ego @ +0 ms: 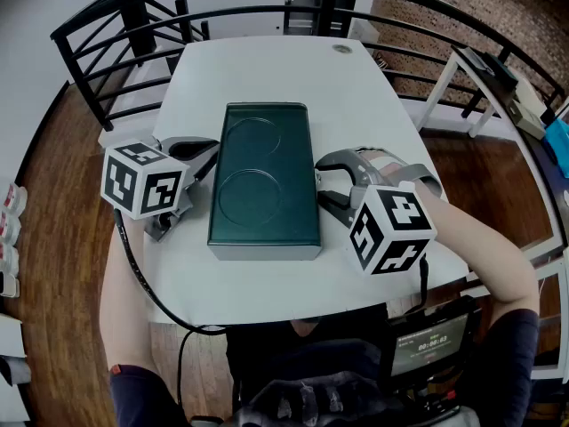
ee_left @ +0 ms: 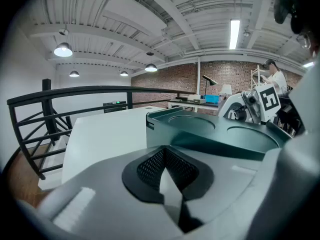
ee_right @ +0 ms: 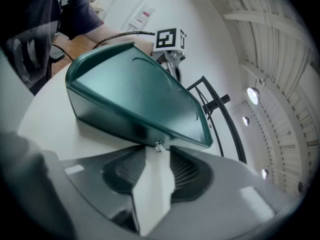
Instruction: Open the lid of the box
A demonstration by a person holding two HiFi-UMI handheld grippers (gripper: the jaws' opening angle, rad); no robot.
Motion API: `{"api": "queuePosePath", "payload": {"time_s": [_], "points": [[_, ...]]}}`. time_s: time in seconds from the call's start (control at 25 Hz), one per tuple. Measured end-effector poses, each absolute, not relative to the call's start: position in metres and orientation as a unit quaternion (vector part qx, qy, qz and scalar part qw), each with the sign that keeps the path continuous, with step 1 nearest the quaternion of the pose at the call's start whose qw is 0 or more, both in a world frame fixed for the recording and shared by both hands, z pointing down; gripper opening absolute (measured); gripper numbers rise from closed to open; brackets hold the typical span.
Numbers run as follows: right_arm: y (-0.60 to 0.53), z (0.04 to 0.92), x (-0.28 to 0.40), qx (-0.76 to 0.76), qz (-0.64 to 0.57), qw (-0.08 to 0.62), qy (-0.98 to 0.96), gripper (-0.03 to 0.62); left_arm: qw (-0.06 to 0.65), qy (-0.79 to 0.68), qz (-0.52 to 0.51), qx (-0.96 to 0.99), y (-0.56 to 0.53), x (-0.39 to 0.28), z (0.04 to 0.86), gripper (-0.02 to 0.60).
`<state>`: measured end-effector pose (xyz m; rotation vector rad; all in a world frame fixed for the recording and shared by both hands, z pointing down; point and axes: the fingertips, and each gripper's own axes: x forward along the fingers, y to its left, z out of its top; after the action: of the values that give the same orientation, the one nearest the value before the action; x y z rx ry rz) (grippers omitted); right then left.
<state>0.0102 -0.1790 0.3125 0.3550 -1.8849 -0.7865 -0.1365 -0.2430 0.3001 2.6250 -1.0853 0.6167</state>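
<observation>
A dark green box (ego: pixel 265 181) lies shut in the middle of the white table (ego: pixel 267 69), its lid embossed with two circles. My left gripper (ego: pixel 206 160) rests beside the box's left long side, clear of it. In the left gripper view the box (ee_left: pixel 220 134) stands to the right of the left gripper (ee_left: pixel 165 154), whose tips meet on nothing. My right gripper (ego: pixel 322 185) is at the box's right side. In the right gripper view its jaws stand slightly apart, and the right gripper (ee_right: pixel 159 151) points at a small metal fitting under the rim of the box (ee_right: pixel 130 91).
A black railing (ego: pixel 116 25) curves round the table's far and left sides. A small round object (ego: pixel 342 49) lies at the far table edge. A white side table (ego: pixel 498 69) stands to the right. A device with a screen (ego: pixel 427 341) hangs at the person's waist.
</observation>
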Motion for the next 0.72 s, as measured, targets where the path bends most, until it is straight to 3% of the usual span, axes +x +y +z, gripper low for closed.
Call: {"api": "queuePosePath", "payload": {"time_s": [0.04, 0.08, 0.72], "points": [[-0.18, 0.312, 0.011, 0.149, -0.333, 0.509, -0.78, 0.098, 0.117, -0.371, 0.211, 0.897, -0.243, -0.136, 0.301, 0.015], [-0.18, 0.311, 0.011, 0.15, -0.338, 0.509, -0.777, 0.078, 0.117, -0.372, 0.21, 0.897, -0.243, -0.136, 0.301, 0.017], [-0.183, 0.315, 0.025, 0.141, -0.348, 0.542, -0.752, 0.075, 0.118, -0.373, 0.209, 0.896, -0.245, -0.137, 0.304, 0.015]]}}
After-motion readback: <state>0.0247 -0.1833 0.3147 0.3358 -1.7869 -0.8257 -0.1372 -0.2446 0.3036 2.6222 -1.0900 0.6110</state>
